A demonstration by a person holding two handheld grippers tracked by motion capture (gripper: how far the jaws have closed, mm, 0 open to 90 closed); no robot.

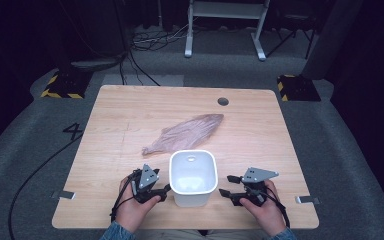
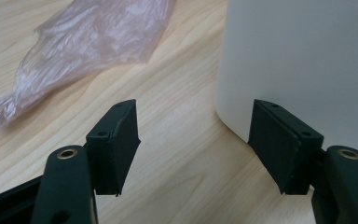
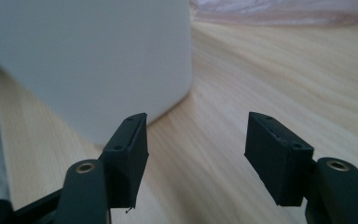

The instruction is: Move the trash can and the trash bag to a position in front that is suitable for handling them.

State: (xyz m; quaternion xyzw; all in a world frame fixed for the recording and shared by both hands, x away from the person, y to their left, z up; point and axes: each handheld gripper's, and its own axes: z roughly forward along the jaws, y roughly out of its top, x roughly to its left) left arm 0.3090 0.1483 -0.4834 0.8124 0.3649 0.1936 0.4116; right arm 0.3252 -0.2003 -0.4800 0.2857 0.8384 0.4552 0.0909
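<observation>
A white plastic bin (image 1: 193, 175) stands upright near the table's front edge, with nothing visible inside. Behind it lies a crumpled, pinkish see-through plastic bag (image 1: 185, 132), flat on the wood. My left gripper (image 1: 164, 192) sits just left of the bin, jaws pointing at its lower wall. In the left gripper view the left gripper (image 2: 193, 121) is open over bare wood, with the bin (image 2: 303, 60) beside its right jaw and the bag (image 2: 93, 42) farther off. My right gripper (image 1: 228, 185) hovers right of the bin. The right gripper (image 3: 198, 135) is open and holds nothing; the bin (image 3: 88, 56) stands beyond its left jaw, the bag (image 3: 284, 11) at the top.
The wooden table (image 1: 130, 110) has a round cable hole (image 1: 223, 101) near its back edge. Small metal clips (image 1: 65, 195) sit at the front corners. Cables (image 1: 145, 40) and a white metal frame (image 1: 225, 20) stand on the carpet beyond.
</observation>
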